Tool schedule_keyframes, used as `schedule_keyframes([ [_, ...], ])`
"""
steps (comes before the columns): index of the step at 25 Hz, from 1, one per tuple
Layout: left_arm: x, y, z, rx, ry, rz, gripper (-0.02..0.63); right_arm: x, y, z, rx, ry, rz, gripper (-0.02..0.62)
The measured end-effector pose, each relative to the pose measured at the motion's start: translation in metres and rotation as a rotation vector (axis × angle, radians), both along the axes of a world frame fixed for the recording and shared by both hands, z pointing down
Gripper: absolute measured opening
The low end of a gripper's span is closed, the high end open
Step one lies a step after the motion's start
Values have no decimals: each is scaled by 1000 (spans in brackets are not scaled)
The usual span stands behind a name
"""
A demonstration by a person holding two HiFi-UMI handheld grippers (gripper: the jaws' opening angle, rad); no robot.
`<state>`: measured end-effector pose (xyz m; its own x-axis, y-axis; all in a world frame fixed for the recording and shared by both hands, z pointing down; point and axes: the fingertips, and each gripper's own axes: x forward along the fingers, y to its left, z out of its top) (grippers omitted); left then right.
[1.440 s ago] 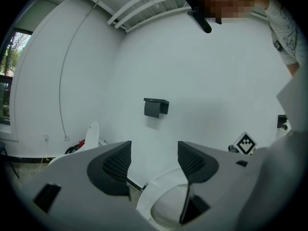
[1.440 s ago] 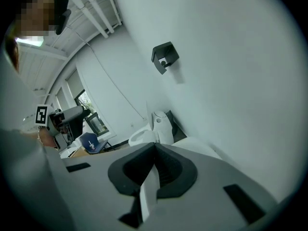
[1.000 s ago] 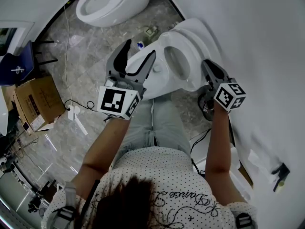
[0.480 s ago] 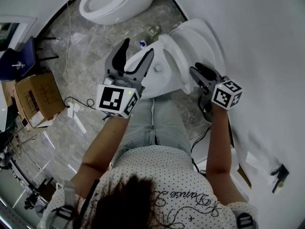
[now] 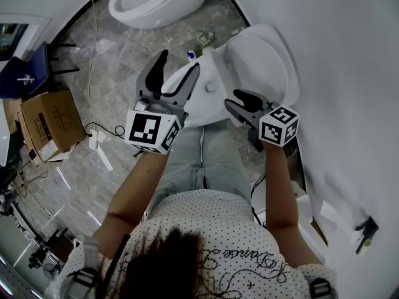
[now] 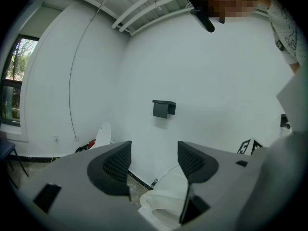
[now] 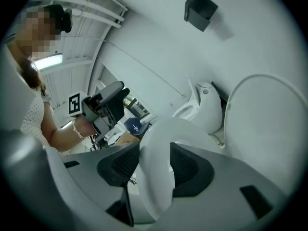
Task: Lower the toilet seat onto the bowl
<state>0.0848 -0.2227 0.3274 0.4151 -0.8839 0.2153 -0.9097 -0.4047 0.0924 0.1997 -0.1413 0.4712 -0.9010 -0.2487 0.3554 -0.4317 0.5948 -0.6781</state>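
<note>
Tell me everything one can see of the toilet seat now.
The toilet seat is white, smooth and glossy, plastic by its look. It stands tilted forward, apart from the raised lid behind it. Its curved rim passes edge-on between the jaws of the right gripper, which have just been opening; they sit close on both sides of it.

The toilet seat is white, the floor grey marble, the shirt dotted.

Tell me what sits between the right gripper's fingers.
The toilet seat: in the right gripper view its white rim stands between the right gripper fingers, which have just been opening and do not clearly clamp it.
</note>
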Motion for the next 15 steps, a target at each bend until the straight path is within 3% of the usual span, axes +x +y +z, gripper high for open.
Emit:
schedule_keyframes([
  [5, -16, 8, -3, 1, -8, -33, 286, -26, 15, 8, 20, 52, -58, 242],
  [15, -53, 33, 9, -1, 11, -8, 284, -41, 44, 17, 50, 119, -11, 239],
])
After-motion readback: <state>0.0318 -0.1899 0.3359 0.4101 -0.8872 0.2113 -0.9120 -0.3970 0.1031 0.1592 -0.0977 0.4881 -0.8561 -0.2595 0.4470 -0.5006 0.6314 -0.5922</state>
